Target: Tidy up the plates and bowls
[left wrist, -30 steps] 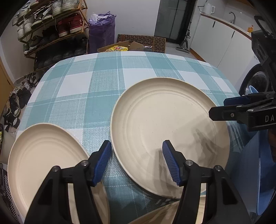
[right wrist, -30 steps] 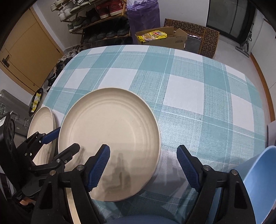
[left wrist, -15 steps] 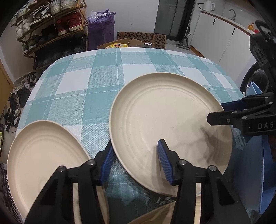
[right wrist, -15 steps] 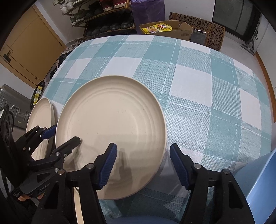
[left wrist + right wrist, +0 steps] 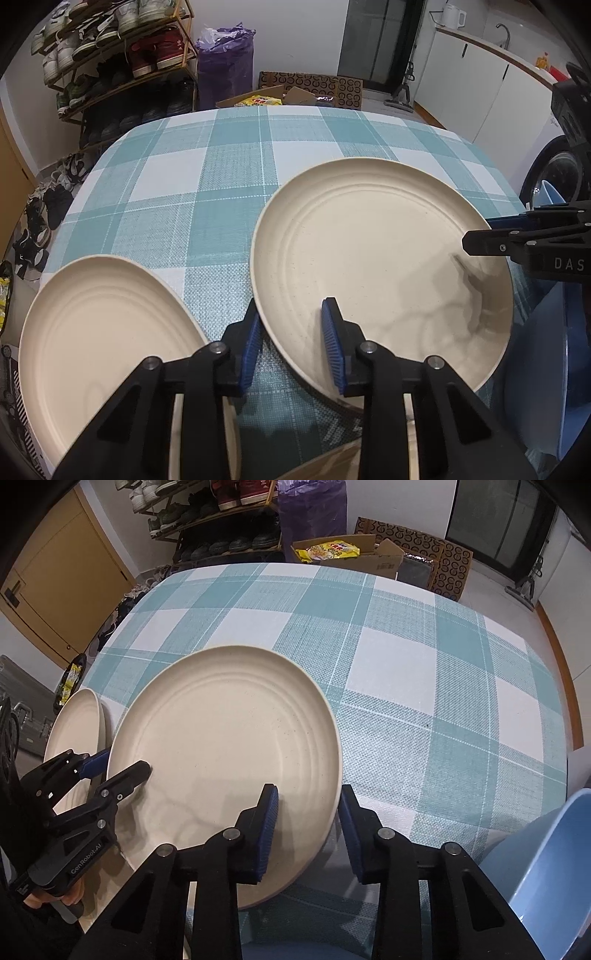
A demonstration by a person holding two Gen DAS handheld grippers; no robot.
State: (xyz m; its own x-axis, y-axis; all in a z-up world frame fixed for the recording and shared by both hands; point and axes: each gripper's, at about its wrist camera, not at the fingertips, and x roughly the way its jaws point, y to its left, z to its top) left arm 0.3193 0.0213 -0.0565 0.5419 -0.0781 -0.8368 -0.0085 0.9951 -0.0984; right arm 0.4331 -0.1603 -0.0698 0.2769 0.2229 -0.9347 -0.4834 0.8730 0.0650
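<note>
A large cream plate (image 5: 369, 258) (image 5: 221, 746) lies on the checked tablecloth. My left gripper (image 5: 291, 332) (image 5: 118, 766) straddles its near-left rim, one blue pad outside the edge and one over the inner face. Its jaws are closing, and a gap still shows by the inner pad. My right gripper (image 5: 308, 812) (image 5: 487, 232) straddles the plate's right rim the same way, jaws also closing. A second cream plate (image 5: 103, 332) (image 5: 77, 723) rests to the left. A light blue bowl (image 5: 546, 867) (image 5: 535, 369) sits at the near right.
The table (image 5: 424, 664) with its teal and white cloth stretches away beyond the plates. Past its far edge stand a shoe rack (image 5: 118, 55), a purple bag (image 5: 225, 62) and an open cardboard box (image 5: 347, 557). White cabinets (image 5: 480, 81) line the right.
Both grippers' jaws have narrowed a lot around the large plate's rim. The plate and both hands have stayed where they were.
</note>
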